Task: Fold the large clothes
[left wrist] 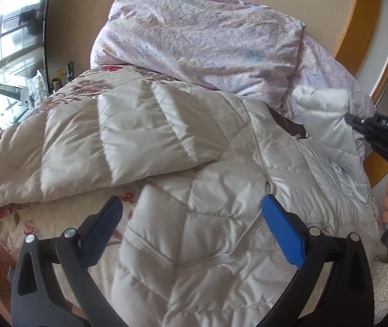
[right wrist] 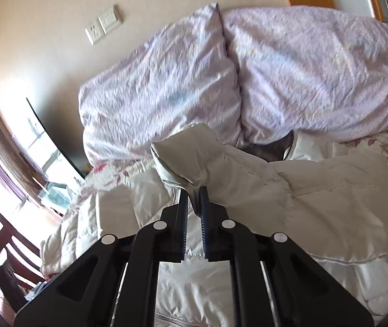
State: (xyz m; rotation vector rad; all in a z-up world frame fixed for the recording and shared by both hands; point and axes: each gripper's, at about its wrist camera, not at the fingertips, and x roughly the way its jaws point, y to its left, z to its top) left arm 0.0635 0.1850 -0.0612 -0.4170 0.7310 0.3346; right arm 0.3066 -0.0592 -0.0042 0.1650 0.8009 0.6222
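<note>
A cream quilted down jacket lies spread on the bed, one sleeve stretched out to the left. My left gripper is open and hovers just above the jacket body, holding nothing. My right gripper is shut on the jacket's other sleeve near its cuff and holds it lifted above the jacket. The right gripper also shows in the left wrist view at the right, pinching that raised sleeve.
A floral bedspread covers the bed. A bunched lilac duvet fills the back by the wall. A glass table stands at left, a dark wooden chair beside the bed. Wall sockets sit above.
</note>
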